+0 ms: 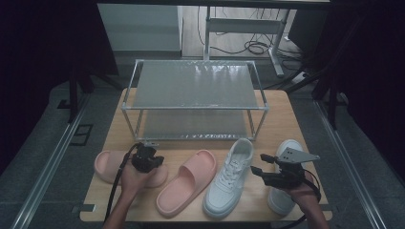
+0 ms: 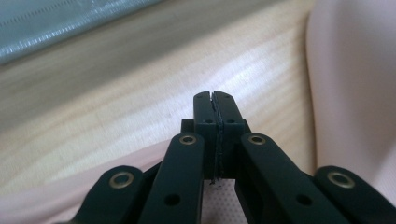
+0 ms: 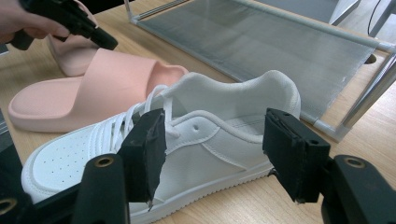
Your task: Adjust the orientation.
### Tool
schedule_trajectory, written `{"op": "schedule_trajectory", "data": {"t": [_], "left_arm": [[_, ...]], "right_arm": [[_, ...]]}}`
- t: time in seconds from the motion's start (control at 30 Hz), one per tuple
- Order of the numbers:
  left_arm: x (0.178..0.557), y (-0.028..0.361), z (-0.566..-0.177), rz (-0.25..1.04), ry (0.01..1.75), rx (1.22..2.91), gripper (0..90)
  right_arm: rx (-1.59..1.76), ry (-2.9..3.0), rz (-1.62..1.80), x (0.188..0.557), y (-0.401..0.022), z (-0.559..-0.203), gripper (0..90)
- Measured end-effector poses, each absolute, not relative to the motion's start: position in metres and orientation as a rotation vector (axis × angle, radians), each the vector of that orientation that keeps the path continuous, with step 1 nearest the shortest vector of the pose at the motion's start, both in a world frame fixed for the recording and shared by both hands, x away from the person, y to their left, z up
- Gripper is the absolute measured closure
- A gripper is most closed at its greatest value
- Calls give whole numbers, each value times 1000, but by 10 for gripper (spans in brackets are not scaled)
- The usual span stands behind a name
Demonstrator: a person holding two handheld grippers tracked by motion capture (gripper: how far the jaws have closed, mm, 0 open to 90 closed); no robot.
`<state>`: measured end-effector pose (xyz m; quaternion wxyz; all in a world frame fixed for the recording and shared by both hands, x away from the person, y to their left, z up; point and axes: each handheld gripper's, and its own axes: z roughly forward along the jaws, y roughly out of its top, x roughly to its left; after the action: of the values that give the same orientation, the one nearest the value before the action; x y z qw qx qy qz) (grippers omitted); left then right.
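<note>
Over the left pink slipper, at 9 o'clock on the table, the left gripper hovers, jaws pressed together, empty. Right gripper gapes wide; the left white sneaker lies at its 9 o'clock.

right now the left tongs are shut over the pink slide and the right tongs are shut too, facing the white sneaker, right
Not quite: the right tongs are open, their jaws standing wide apart, as the right gripper view shows. The rest holds: the left tongs are shut over a pink slide, and the right ones face the white sneaker.
</note>
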<state>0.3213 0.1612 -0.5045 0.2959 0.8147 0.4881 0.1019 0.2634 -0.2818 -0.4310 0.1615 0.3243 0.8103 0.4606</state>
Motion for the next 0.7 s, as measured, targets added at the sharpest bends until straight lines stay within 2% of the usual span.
{"op": "schedule_trajectory", "data": {"t": [0.7], "left_arm": [[264, 177, -508, 271, 1257, 2135, 897]], "right_arm": [[919, 2314, 1310, 262, -280, -431, 400]]}}
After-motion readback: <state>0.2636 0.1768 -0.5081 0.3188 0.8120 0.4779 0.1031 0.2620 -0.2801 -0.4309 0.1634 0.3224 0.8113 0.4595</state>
